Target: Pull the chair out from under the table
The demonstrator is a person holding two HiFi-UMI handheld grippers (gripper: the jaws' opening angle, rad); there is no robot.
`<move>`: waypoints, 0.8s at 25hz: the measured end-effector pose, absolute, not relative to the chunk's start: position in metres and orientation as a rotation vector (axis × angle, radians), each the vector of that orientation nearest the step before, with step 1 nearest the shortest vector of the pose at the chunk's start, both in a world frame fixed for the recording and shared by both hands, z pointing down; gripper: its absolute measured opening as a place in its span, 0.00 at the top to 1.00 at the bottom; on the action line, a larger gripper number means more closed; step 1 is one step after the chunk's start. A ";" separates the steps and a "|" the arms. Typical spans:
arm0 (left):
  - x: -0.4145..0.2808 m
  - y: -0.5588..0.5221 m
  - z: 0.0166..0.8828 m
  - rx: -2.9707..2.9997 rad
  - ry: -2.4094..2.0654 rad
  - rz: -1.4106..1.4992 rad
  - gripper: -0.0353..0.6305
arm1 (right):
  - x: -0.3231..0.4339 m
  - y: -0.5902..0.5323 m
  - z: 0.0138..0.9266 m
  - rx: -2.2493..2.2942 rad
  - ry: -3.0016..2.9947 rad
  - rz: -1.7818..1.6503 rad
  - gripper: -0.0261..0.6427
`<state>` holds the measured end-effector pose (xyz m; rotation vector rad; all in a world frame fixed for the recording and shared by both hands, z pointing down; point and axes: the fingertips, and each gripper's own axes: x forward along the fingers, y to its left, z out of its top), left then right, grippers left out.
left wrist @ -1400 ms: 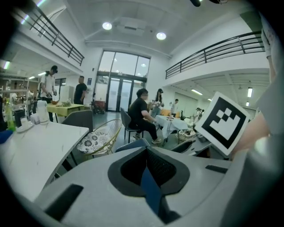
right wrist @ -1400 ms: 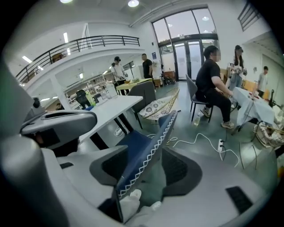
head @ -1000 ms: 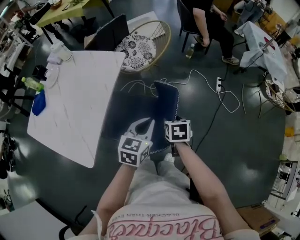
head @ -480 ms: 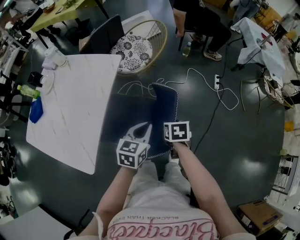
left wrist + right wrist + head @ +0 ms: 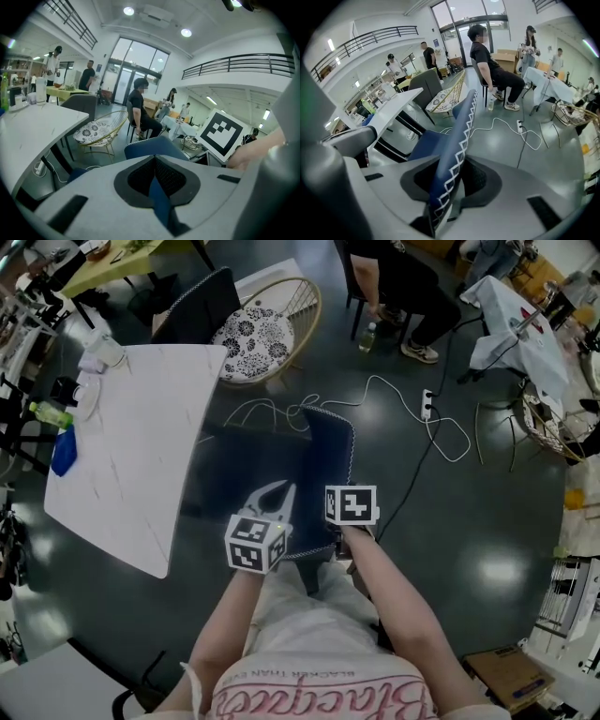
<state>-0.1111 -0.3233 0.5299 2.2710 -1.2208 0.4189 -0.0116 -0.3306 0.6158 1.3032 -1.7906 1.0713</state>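
Note:
The blue chair (image 5: pixel 330 460) with white stitching stands beside the white marble table (image 5: pixel 131 427), its seat towards the table edge. My right gripper (image 5: pixel 352 505) is on the top of the backrest. The stitched edge (image 5: pixel 457 136) runs between its jaws, which are closing and pressing on it. My left gripper (image 5: pixel 284 488) is just to the left, jaw tips together, with a thin blue strip of the backrest (image 5: pixel 159 197) between its pads. Beyond it I see more of the chair (image 5: pixel 152 146) and the table (image 5: pixel 33 126).
A wicker chair with a patterned cushion (image 5: pixel 258 329) and a dark chair (image 5: pixel 197 306) stand at the table's far end. A white cable and power strip (image 5: pixel 424 407) lie on the floor beyond the chair. A person sits further back (image 5: pixel 394 287). A bottle (image 5: pixel 47 413) and a blue cloth (image 5: pixel 64 448) lie on the table.
Both grippers and the chair's backrest have come a little towards me, away from the table. The right jaws have narrowed onto the backrest.

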 end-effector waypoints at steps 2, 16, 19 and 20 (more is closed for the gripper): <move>-0.097 -0.319 0.530 2.272 -1.219 0.415 0.94 | 0.006 -0.326 0.616 1.312 -1.787 1.075 0.81; 0.006 -0.279 0.539 2.325 -1.128 0.433 0.94 | 0.121 -0.278 0.615 1.393 -1.749 1.133 0.82; 0.022 -0.271 0.541 2.334 -1.102 0.442 0.94 | 0.139 -0.270 0.615 1.402 -1.742 1.136 0.82; 0.027 -0.269 0.542 2.337 -1.094 0.445 0.94 | 0.145 -0.268 0.615 1.409 -1.739 1.137 0.82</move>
